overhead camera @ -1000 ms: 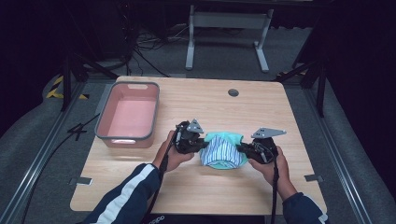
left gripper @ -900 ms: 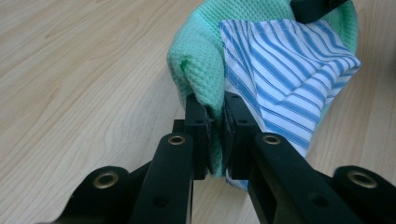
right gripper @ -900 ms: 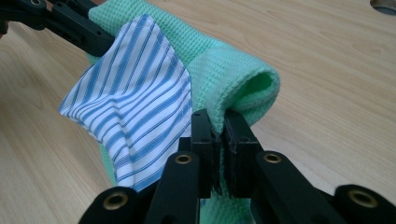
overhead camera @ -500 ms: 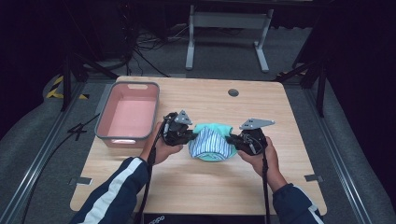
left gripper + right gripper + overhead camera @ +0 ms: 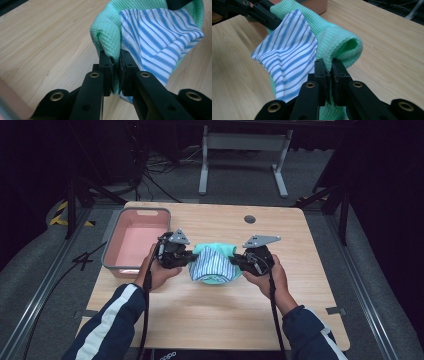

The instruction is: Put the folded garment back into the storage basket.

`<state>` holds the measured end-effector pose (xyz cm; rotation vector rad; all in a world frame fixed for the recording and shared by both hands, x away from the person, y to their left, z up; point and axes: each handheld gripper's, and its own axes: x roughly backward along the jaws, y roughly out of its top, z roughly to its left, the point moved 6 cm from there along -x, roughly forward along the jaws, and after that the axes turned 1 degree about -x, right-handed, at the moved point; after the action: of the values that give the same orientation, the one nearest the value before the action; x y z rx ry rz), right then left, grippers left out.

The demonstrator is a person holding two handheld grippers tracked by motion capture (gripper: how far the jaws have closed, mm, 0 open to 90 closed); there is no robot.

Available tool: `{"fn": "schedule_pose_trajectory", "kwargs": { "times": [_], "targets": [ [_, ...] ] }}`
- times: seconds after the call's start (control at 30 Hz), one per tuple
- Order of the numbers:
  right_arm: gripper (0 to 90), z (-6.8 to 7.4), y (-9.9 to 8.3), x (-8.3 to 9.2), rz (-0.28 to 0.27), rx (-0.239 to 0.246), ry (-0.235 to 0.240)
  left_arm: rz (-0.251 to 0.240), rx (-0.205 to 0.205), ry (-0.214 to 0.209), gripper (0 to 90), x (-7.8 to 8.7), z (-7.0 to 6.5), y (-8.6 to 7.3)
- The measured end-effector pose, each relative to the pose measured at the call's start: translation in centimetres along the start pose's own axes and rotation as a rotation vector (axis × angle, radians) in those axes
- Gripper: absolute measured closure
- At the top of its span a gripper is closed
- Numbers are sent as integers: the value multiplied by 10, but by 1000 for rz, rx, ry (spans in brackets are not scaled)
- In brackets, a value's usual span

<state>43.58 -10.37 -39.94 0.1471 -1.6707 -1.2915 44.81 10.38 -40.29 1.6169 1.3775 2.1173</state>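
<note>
Frame centre, above the desk [image 5: 210,320]: green waffle-weave cloth [image 5: 214,265] with a blue-striped cotton panel hangs between the two tools. Left gripper [image 5: 115,63] fingers pinch one folded edge, right gripper [image 5: 328,68] fingers pinch the opposite edge; probably so the cloth carries as one sagging bundle. Pink plastic bin [image 5: 112,252] sits mid-left, likely the destination.

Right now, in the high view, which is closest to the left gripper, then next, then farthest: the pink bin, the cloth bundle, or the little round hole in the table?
From the left gripper:
1. Cloth bundle, pinched in its jaws.
2. Pink bin, just beside it at the table's left.
3. Round hole, toward the table's far edge.
</note>
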Motion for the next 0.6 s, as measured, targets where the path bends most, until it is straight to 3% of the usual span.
{"fn": "schedule_pose_trajectory", "kwargs": {
  "times": [0.5,0.6],
  "targets": [
    [842,27,67,-24,-20,74,54,-13,37,117,827,60,43,-8],
    [842,35,78,-32,-24,91,61,-25,59,134,827,71,51,-12]
  ]
}}
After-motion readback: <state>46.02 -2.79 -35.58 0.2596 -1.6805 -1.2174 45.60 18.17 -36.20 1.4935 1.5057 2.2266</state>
